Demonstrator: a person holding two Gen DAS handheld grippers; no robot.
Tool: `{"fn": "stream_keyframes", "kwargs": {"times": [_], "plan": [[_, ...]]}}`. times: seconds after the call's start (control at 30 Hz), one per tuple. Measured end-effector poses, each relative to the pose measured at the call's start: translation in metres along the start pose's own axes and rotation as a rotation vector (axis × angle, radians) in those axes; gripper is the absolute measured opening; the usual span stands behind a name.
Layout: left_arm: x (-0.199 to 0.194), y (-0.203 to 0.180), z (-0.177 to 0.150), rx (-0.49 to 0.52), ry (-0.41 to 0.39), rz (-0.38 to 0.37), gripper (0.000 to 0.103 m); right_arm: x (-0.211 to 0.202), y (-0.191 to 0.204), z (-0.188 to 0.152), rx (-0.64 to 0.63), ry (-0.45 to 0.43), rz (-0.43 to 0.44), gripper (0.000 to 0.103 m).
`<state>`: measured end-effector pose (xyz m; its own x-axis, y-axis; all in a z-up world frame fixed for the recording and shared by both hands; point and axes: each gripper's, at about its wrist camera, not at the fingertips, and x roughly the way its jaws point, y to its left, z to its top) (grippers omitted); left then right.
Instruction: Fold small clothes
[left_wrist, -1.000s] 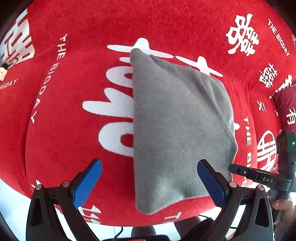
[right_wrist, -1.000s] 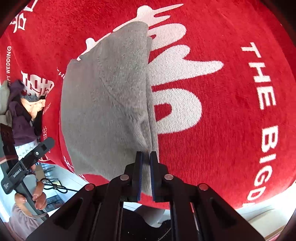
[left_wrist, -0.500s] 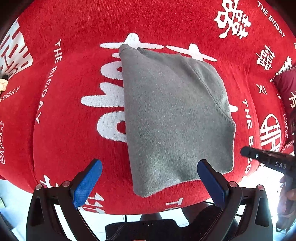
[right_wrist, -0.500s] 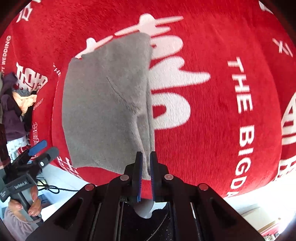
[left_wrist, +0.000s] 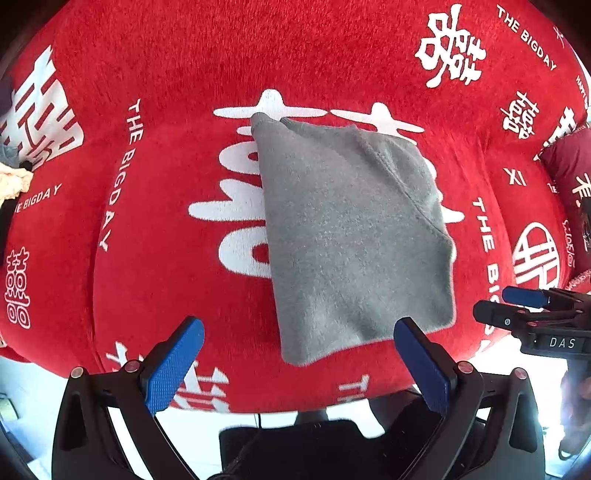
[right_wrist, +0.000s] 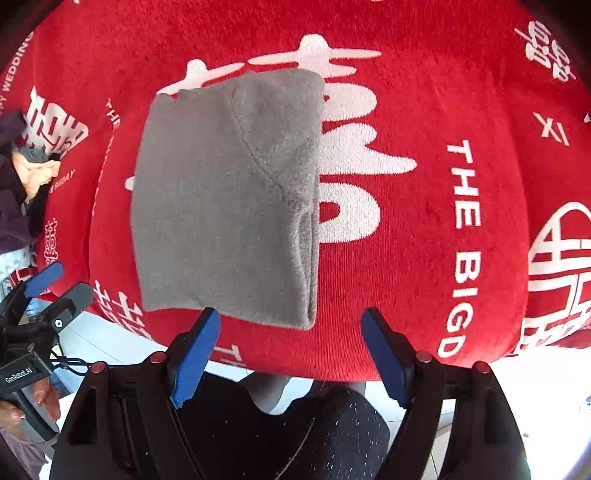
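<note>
Both sets of jaws spread wide, holding nothing. Grey garment (left_wrist: 354, 236) lies folded flat on the red cloth (left_wrist: 166, 229), just ahead of my left gripper (left_wrist: 299, 363) and slightly toward its right jaw. From my right gripper (right_wrist: 290, 354), its near edge sits just beyond the left jaw. I read this as between folds. If another fold is needed, I'd pinch the near corners; otherwise set it aside.

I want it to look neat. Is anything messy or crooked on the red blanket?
Slightly. The folded gray garment lies askew on the red blanket, and its right-side layers don't line up, bunching near the front corner. Both the left gripper and right gripper are open, off it.
</note>
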<state>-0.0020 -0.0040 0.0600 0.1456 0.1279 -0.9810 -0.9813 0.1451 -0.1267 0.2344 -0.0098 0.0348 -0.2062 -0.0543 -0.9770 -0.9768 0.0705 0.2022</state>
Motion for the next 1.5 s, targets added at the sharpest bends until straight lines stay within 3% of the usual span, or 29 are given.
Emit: {"fn": "stream_keyframes", "kwargs": {"times": [0.13, 0.2, 0.4, 0.53, 0.73, 1.5], "plan": [[-0.015, 0.0, -0.002, -0.033, 0.019, 0.022, 0.103, -0.03, 0.019, -0.002, -0.025, -0.086, -0.006, 0.089], [-0.023, 0.002, -0.002, -0.059, 0.021, 0.032, 0.103, -0.045, 0.028, -0.001, -0.033, -0.142, 0.002, 0.103], [-0.039, -0.004, 0.0, -0.051, 0.028, 0.065, 0.103, -0.068, 0.044, 0.007, -0.019, -0.164, 0.013, 0.103], [-0.05, -0.005, 0.001, -0.06, 0.02, 0.086, 0.103, -0.071, 0.047, 0.009, 0.004, -0.124, -0.051, 0.103], [-0.061, -0.003, 0.0, -0.081, 0.023, 0.109, 0.103, -0.083, 0.05, 0.006, 0.017, -0.118, -0.073, 0.103], [-0.078, -0.005, 0.006, -0.082, 0.004, 0.111, 0.103, -0.095, 0.062, 0.008, -0.013, -0.126, -0.144, 0.103]]}}
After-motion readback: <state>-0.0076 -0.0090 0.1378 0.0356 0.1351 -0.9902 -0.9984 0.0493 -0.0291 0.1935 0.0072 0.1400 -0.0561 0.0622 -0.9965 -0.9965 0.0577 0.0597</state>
